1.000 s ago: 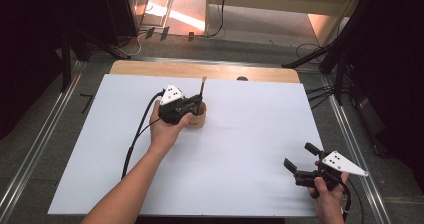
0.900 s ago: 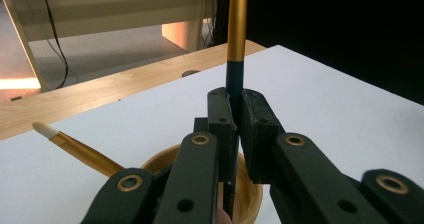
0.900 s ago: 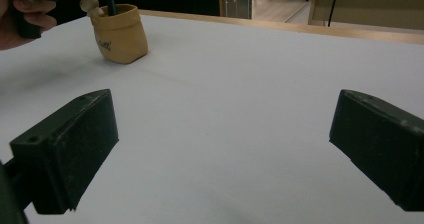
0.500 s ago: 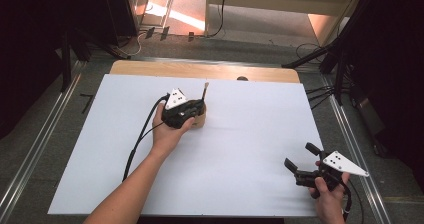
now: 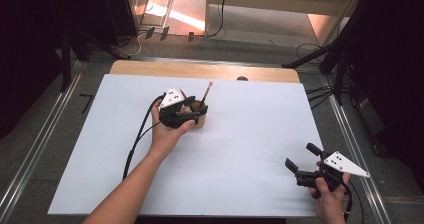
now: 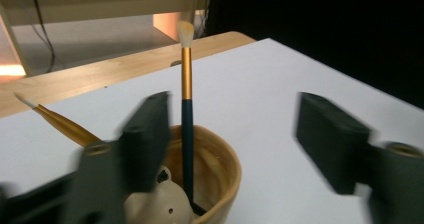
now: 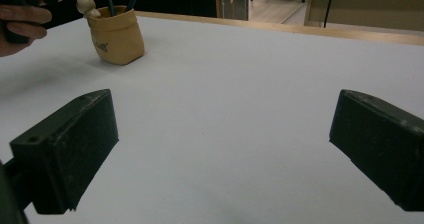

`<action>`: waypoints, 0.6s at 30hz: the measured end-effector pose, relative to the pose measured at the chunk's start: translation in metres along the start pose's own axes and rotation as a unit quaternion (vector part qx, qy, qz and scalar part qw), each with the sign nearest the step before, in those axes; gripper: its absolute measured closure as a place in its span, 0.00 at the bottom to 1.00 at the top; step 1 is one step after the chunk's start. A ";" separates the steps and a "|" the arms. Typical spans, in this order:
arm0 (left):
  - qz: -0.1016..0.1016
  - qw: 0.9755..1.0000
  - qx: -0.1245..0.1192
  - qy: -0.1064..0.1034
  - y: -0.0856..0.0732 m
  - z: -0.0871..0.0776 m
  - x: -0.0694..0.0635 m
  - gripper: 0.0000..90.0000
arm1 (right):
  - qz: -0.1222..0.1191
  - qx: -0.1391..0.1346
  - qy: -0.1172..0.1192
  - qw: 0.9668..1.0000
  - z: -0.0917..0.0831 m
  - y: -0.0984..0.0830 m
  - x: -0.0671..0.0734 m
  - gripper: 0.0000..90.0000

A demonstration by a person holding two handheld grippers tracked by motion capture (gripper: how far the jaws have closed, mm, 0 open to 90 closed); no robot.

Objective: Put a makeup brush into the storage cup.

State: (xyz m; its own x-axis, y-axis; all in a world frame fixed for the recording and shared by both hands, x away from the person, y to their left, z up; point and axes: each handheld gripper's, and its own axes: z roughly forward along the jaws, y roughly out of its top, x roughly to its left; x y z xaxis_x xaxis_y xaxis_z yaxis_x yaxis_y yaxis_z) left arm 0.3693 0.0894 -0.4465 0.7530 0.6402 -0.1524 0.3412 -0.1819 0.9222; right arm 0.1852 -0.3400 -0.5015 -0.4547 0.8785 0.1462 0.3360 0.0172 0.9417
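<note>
Brushes: two brushes (image 6: 186, 104) are standing in one tan cup (image 6: 220, 176).
Left gripper (image 6: 235, 134): jaws just opening, apparently touching nothing.
Right gripper (image 7: 225, 149): jaws are standing apart over the table (image 5: 250, 134).

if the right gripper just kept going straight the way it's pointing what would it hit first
Probably nothing soon: ahead of the open right gripper lies bare white table. The tan brush pot stands well off to the left of that line, though depth is hard to judge.
</note>
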 end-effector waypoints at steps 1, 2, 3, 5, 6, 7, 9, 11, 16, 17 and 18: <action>-0.010 1.000 -0.002 -0.011 0.001 -0.002 0.001 0.23 | 0.000 0.000 -0.001 1.000 0.000 0.000 0.000 0.00; -0.008 1.000 -0.001 -0.020 0.002 -0.004 0.001 0.14 | 0.000 0.001 -0.002 1.000 0.000 0.000 0.000 0.00; -0.006 1.000 0.000 -0.028 0.002 -0.006 0.001 0.05 | 0.000 0.001 -0.002 1.000 0.000 0.000 0.000 0.00; 0.001 0.999 -0.002 -0.036 0.002 -0.009 0.001 0.00 | -0.001 0.001 -0.002 1.000 0.000 0.000 0.000 0.00; -0.002 0.999 -0.002 -0.035 0.002 -0.011 0.001 0.00 | -0.001 0.000 -0.002 1.000 0.000 0.000 0.000 0.00; -0.002 0.999 -0.003 -0.032 0.002 -0.013 0.001 0.00 | -0.001 0.001 -0.002 1.000 -0.001 0.000 0.000 0.00; -0.004 1.000 -0.004 -0.031 0.001 -0.016 0.003 0.00 | 0.000 -0.001 -0.003 1.000 -0.002 0.000 0.000 0.00; -0.005 1.000 -0.001 -0.025 0.000 -0.018 0.003 0.00 | 0.000 -0.001 -0.004 1.000 -0.003 0.000 0.000 0.00; 0.000 1.000 -0.001 -0.030 -0.003 -0.026 0.004 0.00 | 0.002 -0.002 -0.008 1.000 -0.005 0.000 0.000 0.00; 0.002 1.000 -0.001 -0.031 -0.004 -0.027 0.004 0.00 | 0.001 -0.002 -0.007 1.000 -0.005 -0.001 0.000 0.00; 0.002 1.000 -0.003 -0.031 -0.004 -0.028 0.004 0.00 | 0.000 -0.002 -0.008 1.000 -0.005 0.000 0.000 0.00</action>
State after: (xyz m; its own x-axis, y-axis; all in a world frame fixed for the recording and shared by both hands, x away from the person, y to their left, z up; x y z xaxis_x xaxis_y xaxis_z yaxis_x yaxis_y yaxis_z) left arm 0.3550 0.1139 -0.4408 0.7881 0.5914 -0.1705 0.3353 -0.1801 0.9247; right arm 0.1808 -0.3425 -0.5003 -0.4416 0.8859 0.1423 0.3339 0.0150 0.9425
